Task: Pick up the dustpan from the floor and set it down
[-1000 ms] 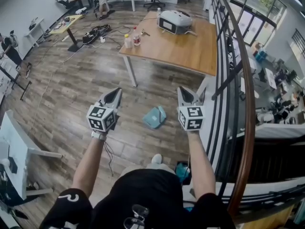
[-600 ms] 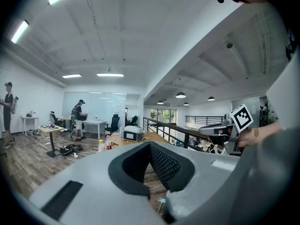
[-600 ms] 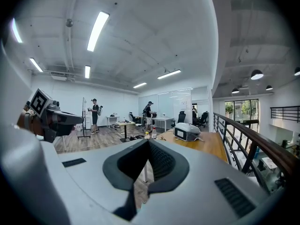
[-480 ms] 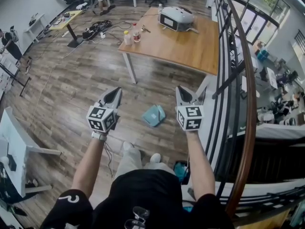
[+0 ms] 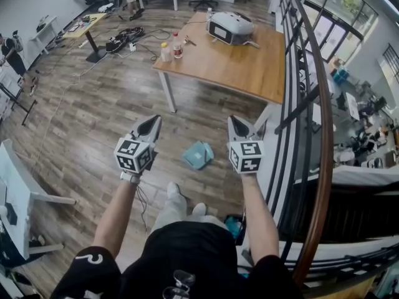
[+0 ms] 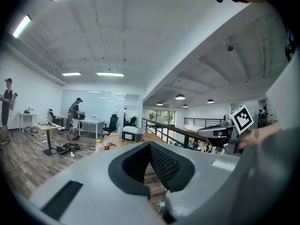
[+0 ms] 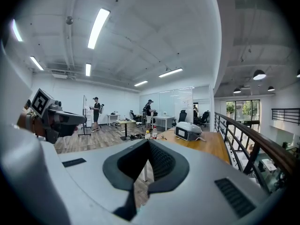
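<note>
Teal plastic marks the dustpan (image 5: pixel 198 155), which lies flat on the wooden floor (image 5: pixel 93 123), untouched. It sits in the gap between the two grippers and well below both of them, a little nearer the right gripper (image 5: pixel 235 122) than the left gripper (image 5: pixel 151 122). Neither tool is close to it yet.

Both grippers are carried out in front of the person at about the same height, side by side and pointing forward, nearly level. That reads as a walking carry, not a reach: the noses aim across the room, not down at the floor. Judging by this, the approach is under way and the pick-up itself has not begun.

Each gripper's own view shows its jaws pressed together with nothing between them. In the left gripper view the dark pads meet at a point, and past them stands the wooden table (image 6: pixel 140 138); the right gripper view shows the same closed notch. Keeping them closed suits moving about, but either tool would have to spread its jaws before taking the dustpan.

A dark railing (image 5: pixel 318 136) runs close outside the right gripper, so there is little room on that side. The person's shoes (image 5: pixel 173 190) stand just behind the dustpan, which suggests bending down will come next.
</note>
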`<state>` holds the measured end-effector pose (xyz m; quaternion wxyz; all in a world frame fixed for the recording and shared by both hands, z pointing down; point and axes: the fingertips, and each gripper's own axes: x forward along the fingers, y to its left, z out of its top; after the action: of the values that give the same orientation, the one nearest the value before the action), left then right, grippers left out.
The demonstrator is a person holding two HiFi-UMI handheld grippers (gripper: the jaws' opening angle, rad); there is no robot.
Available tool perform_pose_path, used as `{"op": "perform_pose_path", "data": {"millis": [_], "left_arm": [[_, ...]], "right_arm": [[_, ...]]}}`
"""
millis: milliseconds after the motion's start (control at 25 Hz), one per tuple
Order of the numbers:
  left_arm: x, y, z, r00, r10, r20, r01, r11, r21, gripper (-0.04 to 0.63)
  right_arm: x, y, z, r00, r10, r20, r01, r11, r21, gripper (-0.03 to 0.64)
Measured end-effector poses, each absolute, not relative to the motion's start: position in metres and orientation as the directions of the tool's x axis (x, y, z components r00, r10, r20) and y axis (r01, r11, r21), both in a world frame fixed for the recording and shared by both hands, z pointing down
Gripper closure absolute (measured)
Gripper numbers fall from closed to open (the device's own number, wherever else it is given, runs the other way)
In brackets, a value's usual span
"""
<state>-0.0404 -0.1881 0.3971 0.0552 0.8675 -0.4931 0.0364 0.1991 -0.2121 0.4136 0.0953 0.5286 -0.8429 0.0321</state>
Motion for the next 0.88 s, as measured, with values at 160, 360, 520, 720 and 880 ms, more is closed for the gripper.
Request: {"op": "perform_pose_path", "data": {"millis": [160,360,520,720,880], "left_arm": [[-0.040,-0.193,0.402,0.518,-0.846,0.124,-0.855,-0.515,0.063,0.597],[-0.042,-0.201,0.407,0.524,-0.842,0.130,-0.852,-0.519,0.068,0.597],[-0.039,-0.205,0.414,0.534,-0.834,0.137,-0.845,-0.530,0.071,0.597],[-0.037,-0.215,0.432,0.551,-0.821,0.152,-0.834,-0.545,0.084,0.597],[-0.036,-0.226,0.451,0.579,-0.799,0.161,-0.815,-0.568,0.109,0.597]], "right_arm": [[0.196,-0.217,0.417,-0.426,-0.881,0.207,-0.896,0.443,0.042,0.621],[0.193,-0.226,0.422,-0.426,-0.879,0.213,-0.894,0.446,0.051,0.621],[0.189,-0.231,0.430,-0.431,-0.875,0.222,-0.891,0.451,0.046,0.621],[0.182,-0.243,0.445,-0.440,-0.865,0.243,-0.886,0.462,0.039,0.621],[0.175,-0.256,0.464,-0.447,-0.854,0.264,-0.882,0.470,0.026,0.621]]}}
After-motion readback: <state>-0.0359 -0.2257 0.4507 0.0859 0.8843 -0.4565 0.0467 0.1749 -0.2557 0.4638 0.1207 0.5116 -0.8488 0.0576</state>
